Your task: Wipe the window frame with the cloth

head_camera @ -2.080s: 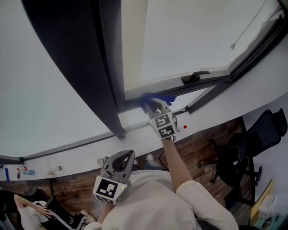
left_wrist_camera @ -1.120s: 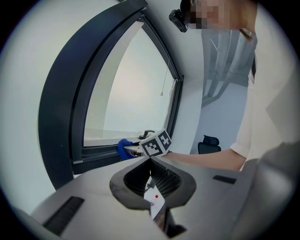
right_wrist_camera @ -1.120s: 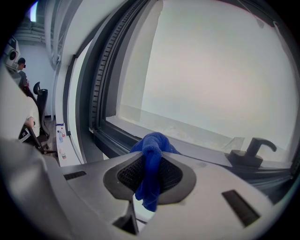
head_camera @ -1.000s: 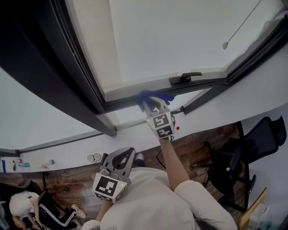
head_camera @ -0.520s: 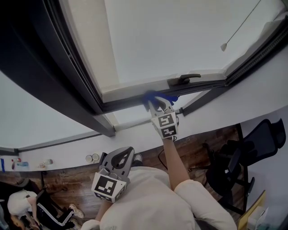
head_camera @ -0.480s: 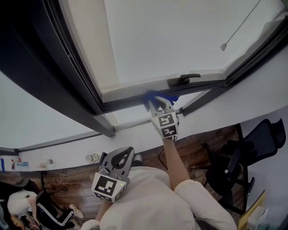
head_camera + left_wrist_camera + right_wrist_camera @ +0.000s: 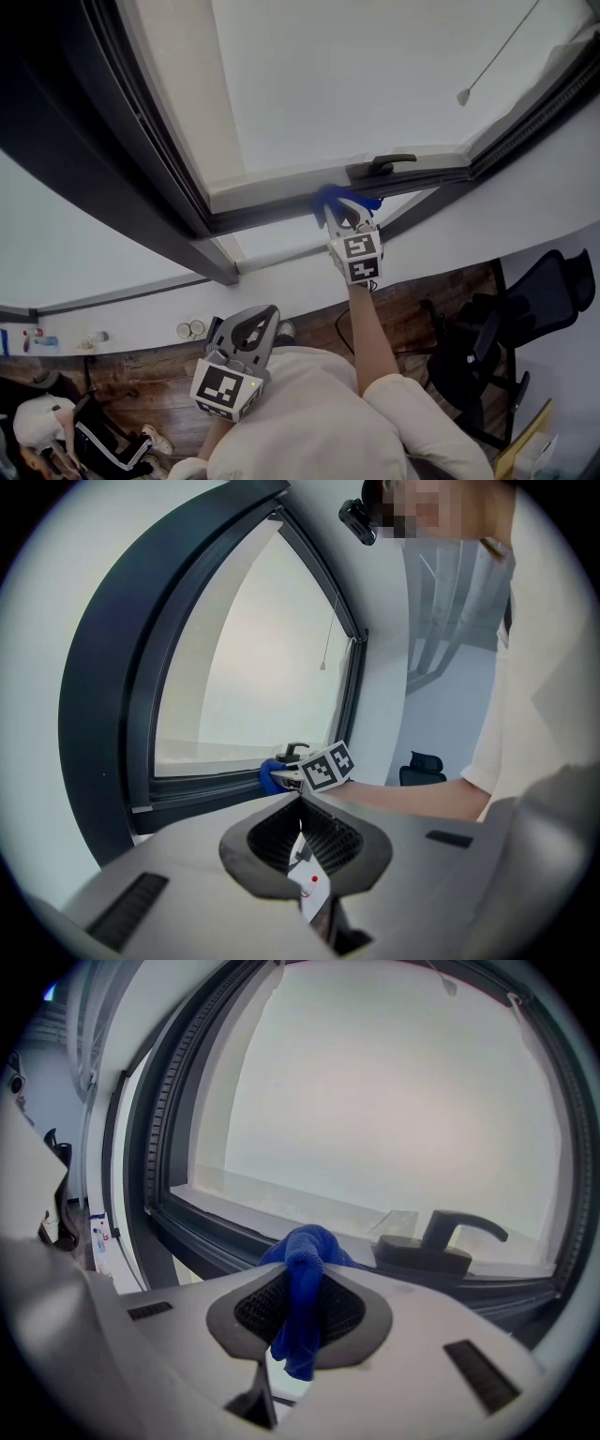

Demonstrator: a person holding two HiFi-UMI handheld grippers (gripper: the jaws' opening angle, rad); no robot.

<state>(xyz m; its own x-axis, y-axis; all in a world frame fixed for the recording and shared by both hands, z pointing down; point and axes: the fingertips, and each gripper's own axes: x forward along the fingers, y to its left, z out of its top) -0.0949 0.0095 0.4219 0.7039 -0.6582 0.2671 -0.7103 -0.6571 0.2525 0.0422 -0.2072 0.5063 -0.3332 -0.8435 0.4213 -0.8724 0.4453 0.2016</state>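
Observation:
A blue cloth (image 7: 343, 200) is pressed on the dark bottom rail of the window frame (image 7: 267, 216), and my right gripper (image 7: 345, 216) is shut on it. In the right gripper view the cloth (image 7: 304, 1283) hangs folded between the jaws of the right gripper (image 7: 300, 1302), just short of the frame rail (image 7: 211, 1232). The left gripper (image 7: 251, 328) is held low by the person's chest, away from the window, with nothing in it. From the left gripper view its jaws (image 7: 301, 810) stand closed, and the cloth (image 7: 272, 775) shows far off at the rail.
A black window handle (image 7: 380, 167) sits on the rail just right of the cloth. A blind cord with a pull (image 7: 462, 97) hangs at the upper right. Below are a white sill (image 7: 281, 277), a black office chair (image 7: 525, 309) and a seated person (image 7: 37, 431).
My right gripper has slid the cloth to the right along the bottom rail, closer to the handle. The left gripper has stayed where it was.

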